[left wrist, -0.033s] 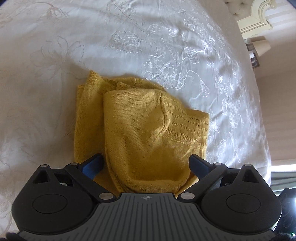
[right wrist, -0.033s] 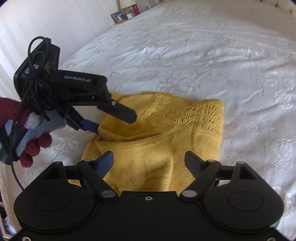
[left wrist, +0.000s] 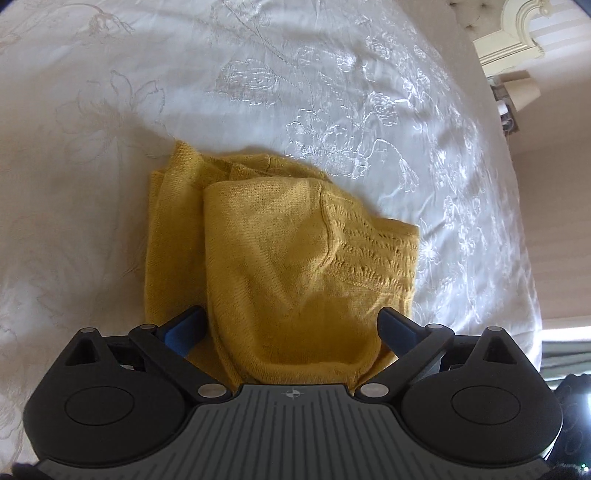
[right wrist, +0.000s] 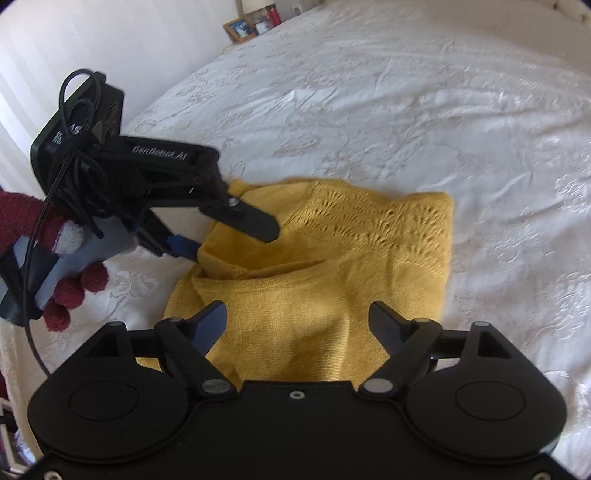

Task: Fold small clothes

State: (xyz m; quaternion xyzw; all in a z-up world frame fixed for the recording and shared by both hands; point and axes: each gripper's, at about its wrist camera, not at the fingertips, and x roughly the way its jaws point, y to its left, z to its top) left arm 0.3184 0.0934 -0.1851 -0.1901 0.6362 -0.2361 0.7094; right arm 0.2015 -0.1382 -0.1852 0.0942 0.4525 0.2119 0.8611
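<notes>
A yellow knitted garment (left wrist: pixel 280 258) lies folded in layers on the white bedspread (left wrist: pixel 295 92); it also shows in the right wrist view (right wrist: pixel 332 266). My left gripper (left wrist: pixel 291 326) is open, its blue-padded fingers either side of the garment's near folded edge. From the right wrist view the left gripper (right wrist: pixel 225 236) sits at the garment's left edge, one finger over the cloth. My right gripper (right wrist: pixel 297 319) is open, its fingers spread over the garment's near edge, holding nothing.
The embroidered white bedspread (right wrist: pixel 406 110) stretches all around the garment. A bedside table with a picture frame (right wrist: pixel 240 29) and small items stands beyond the far corner. A lamp and headboard (left wrist: pixel 517 44) are at the upper right. A hand in a maroon glove (right wrist: pixel 66 291) holds the left gripper.
</notes>
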